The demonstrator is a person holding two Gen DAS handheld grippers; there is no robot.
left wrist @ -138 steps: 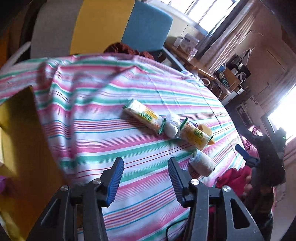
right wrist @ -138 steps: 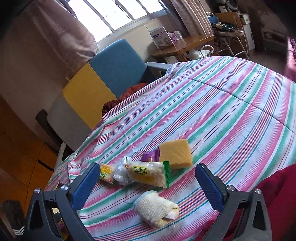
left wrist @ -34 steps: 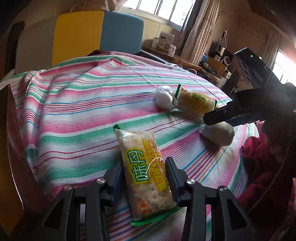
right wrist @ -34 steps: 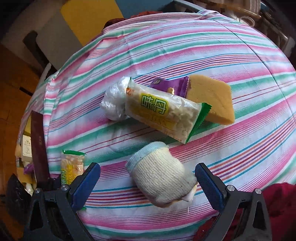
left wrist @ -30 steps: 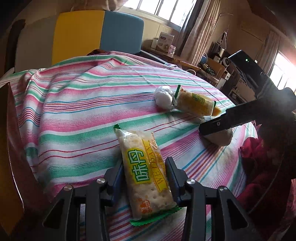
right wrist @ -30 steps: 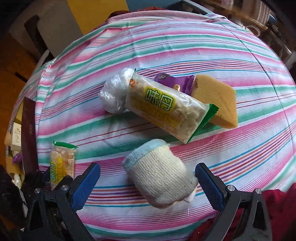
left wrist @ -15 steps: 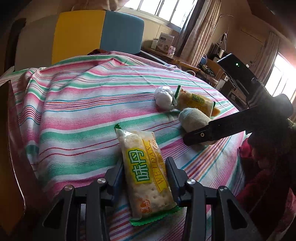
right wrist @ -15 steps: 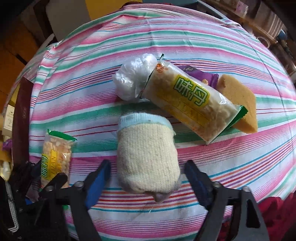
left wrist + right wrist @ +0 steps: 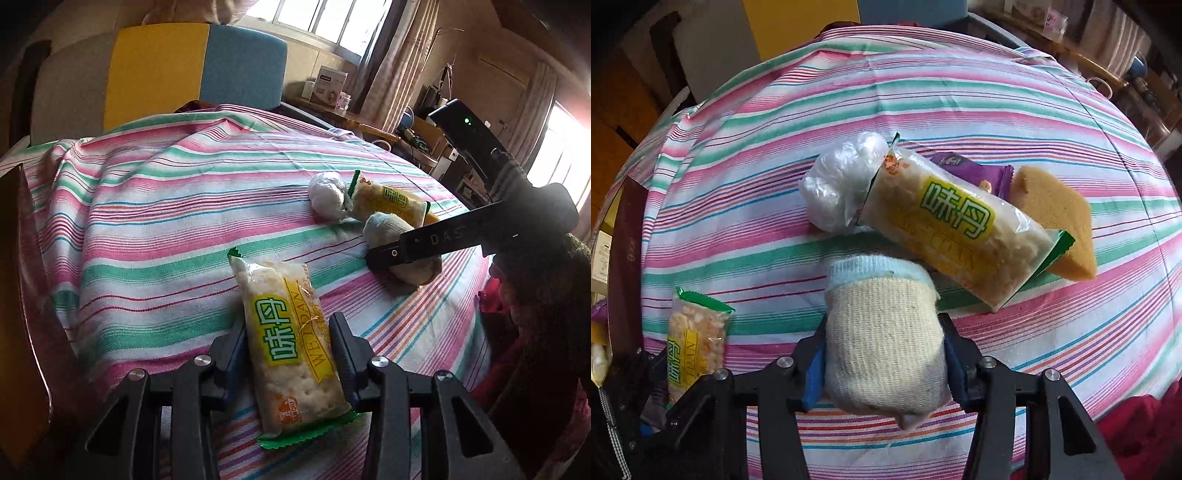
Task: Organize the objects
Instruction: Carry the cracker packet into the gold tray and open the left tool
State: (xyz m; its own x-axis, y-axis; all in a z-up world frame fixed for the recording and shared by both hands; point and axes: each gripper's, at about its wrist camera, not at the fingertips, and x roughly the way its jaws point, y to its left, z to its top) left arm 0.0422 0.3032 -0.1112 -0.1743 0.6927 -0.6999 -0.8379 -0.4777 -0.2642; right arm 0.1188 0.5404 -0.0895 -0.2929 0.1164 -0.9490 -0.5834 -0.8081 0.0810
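Observation:
My left gripper (image 9: 288, 326) has a clear cracker packet (image 9: 284, 295) with a yellow label between its jaws, which are closing on it; the pads press its sides. The packet rests on the striped tablecloth (image 9: 166, 221) and also shows in the right wrist view as the cracker packet (image 9: 694, 332). My right gripper (image 9: 884, 330) points steeply down, its jaws closing on a cream rolled sock (image 9: 882, 321) with a pale blue cuff. Blue pads squeeze both sides of the sock. One right finger (image 9: 424, 242) crosses the rolled sock (image 9: 384, 225).
Beyond the sock lie a second cracker packet (image 9: 956, 225), a balled white plastic bag (image 9: 842, 184), a purple wrapper (image 9: 975, 173) and a yellow sponge (image 9: 1056, 221), all touching. A dark board (image 9: 626, 258) stands at the table's left edge. A yellow-and-blue chair (image 9: 184, 66) stands behind.
The right jaws went from wide open beside the sock to pressing on its sides, and the sock now lies lengthwise between them. The left gripper and its packet kept still.

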